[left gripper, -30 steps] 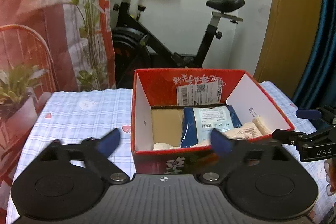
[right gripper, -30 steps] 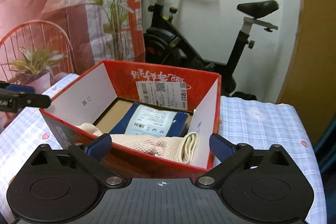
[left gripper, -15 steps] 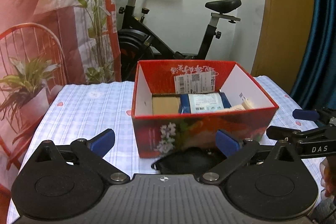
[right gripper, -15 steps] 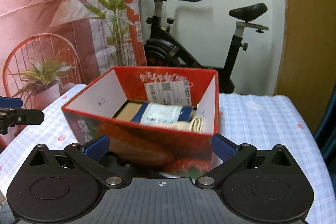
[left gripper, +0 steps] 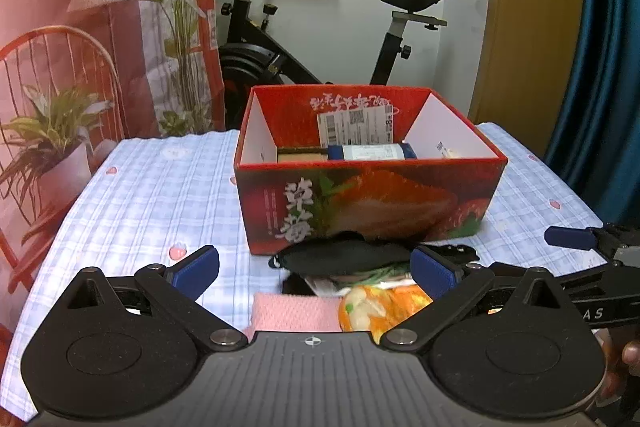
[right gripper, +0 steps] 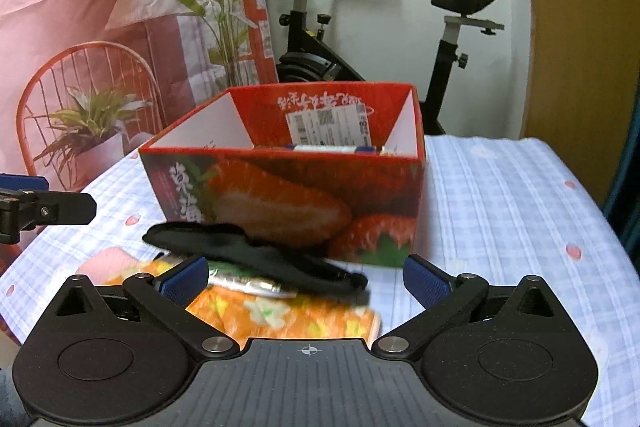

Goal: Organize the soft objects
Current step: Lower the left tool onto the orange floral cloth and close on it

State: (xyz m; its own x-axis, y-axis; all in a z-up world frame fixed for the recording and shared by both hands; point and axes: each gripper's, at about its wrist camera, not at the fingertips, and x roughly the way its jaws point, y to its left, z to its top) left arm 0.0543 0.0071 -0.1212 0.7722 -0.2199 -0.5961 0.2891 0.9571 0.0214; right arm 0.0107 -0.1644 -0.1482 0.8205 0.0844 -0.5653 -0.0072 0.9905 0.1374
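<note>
A red strawberry-print box (left gripper: 368,203) (right gripper: 288,203) stands on the checked tablecloth with a blue packet (left gripper: 372,151) inside. In front of it lie a black soft item (left gripper: 340,259) (right gripper: 248,251), a pink cloth (left gripper: 296,313) (right gripper: 108,263), an orange flowered cloth (left gripper: 384,307) (right gripper: 288,315) and a green-white packet (right gripper: 240,277). My left gripper (left gripper: 316,269) is open and empty above the pile. My right gripper (right gripper: 306,279) is open and empty above the same pile.
The table (left gripper: 152,195) carries a blue-white checked cloth. An exercise bike (left gripper: 280,39) stands behind it, a plant-print curtain (left gripper: 80,27) at left, and a blue curtain (left gripper: 608,67) at right. The right gripper shows at the lower right of the left wrist view (left gripper: 580,247).
Both grippers have pulled back and lowered from over the box. The box now sits farther off and the pile of soft items in front of it has come into view.
</note>
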